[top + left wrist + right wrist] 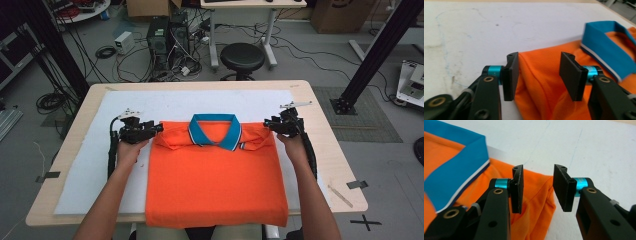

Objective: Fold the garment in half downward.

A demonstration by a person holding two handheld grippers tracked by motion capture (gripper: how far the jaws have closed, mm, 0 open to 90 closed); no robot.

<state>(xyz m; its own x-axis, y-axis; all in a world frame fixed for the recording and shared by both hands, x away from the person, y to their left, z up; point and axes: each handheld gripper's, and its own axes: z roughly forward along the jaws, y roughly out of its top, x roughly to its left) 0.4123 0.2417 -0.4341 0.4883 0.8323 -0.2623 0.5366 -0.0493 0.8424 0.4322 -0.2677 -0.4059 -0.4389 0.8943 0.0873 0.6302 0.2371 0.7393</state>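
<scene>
Between both grippers' parted fingers [511, 75] lies the orange shirt [215, 180]

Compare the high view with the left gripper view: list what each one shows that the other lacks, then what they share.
The high view alone takes in the whole folded orange polo shirt, both forearms, the right gripper, the light wooden table, a round black stool and the cable-strewn floor.

The left gripper view alone gives the close look: the left gripper with its jaws open, the shirt's folded shoulder edge between them, neither pad pressing on it.

Both show the orange shirt, its blue collar and the white mat beneath.
</scene>
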